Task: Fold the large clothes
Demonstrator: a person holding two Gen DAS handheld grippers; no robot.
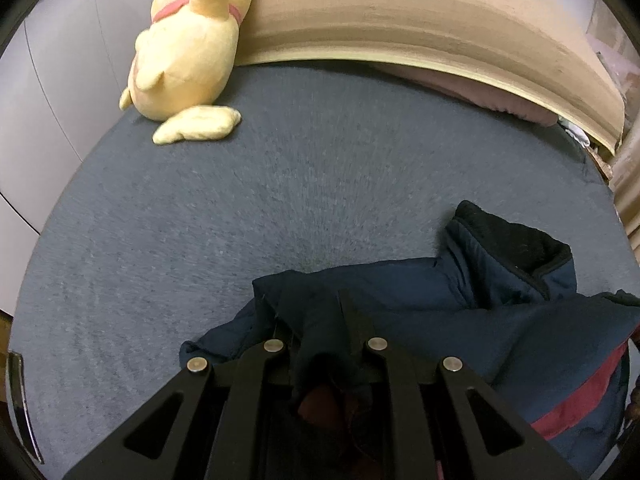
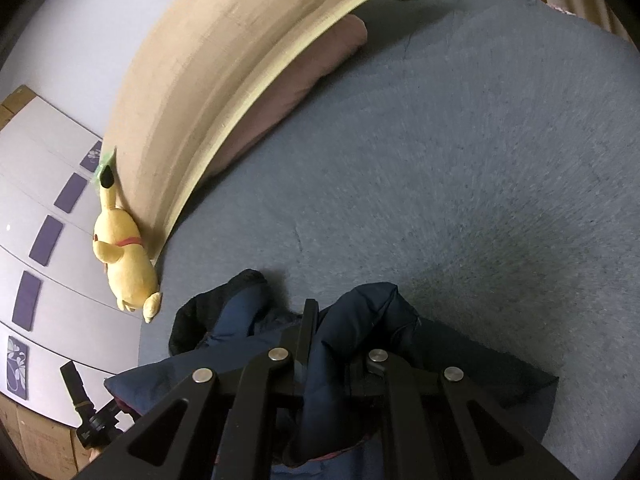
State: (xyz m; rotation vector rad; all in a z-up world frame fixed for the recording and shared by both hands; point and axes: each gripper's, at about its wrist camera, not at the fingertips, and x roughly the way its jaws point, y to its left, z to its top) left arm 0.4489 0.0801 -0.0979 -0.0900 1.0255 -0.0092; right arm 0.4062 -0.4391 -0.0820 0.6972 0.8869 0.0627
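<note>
Left wrist view: a grey-blue bed cover [image 1: 240,208] fills the frame, a tan headboard [image 1: 420,20] arcs across the top, a yellow plush toy [image 1: 188,52] leans on it at upper left, and pale wardrobe doors [image 1: 48,92] stand at far left. The navy jacket [image 1: 460,312] lies at lower right, collar toward the upper right, long axis running to the right edge. The left gripper [image 1: 316,312] is pinched tight on a jacket fold. Right wrist view: the same cover [image 2: 460,160], headboard [image 2: 192,92] and toy [image 2: 124,260] on the left. The jacket [image 2: 372,312] bunches at bottom centre, the right gripper [image 2: 332,320] clamped on it.
</note>
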